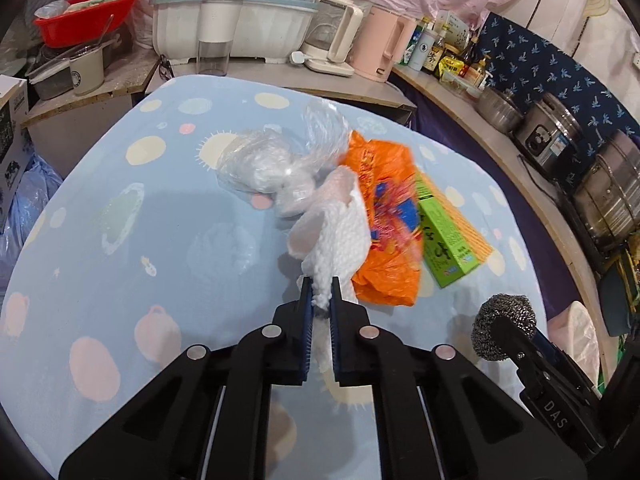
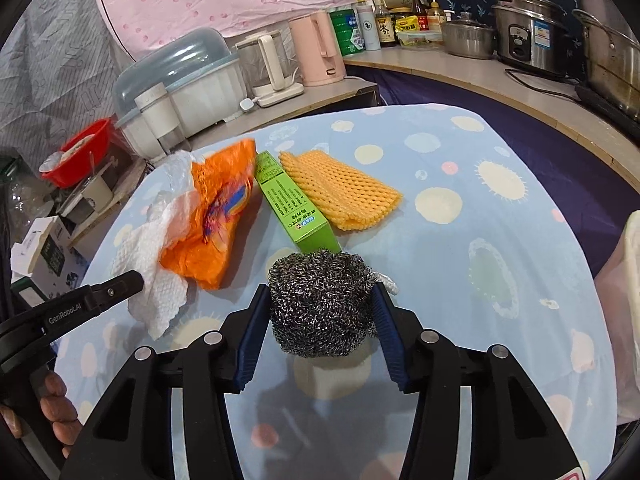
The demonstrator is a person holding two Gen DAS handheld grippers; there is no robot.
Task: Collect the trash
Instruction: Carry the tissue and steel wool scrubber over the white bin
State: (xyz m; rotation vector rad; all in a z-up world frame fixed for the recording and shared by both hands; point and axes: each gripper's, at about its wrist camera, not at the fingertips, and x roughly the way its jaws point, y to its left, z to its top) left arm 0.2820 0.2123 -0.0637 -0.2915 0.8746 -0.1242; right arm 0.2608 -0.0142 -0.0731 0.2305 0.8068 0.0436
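My left gripper (image 1: 321, 294) is shut on a white paper towel (image 1: 340, 236), lifted a little above the blue tablecloth; the towel also shows in the right wrist view (image 2: 150, 280). My right gripper (image 2: 320, 300) is shut on a steel wool scrubber (image 2: 322, 302), which also shows in the left wrist view (image 1: 505, 326). On the table lie an orange plastic bag (image 1: 386, 220), a green box (image 1: 444, 236), a yellow foam net (image 2: 340, 186) and a clear plastic bag (image 1: 272, 164).
A table with a blue patterned cloth (image 1: 120, 240) holds the trash. Behind it a counter carries a dish rack (image 1: 236, 20), kettles (image 1: 380, 44), bottles and steel pots (image 2: 532, 32). A white bag (image 2: 628, 320) hangs at the table's right edge.
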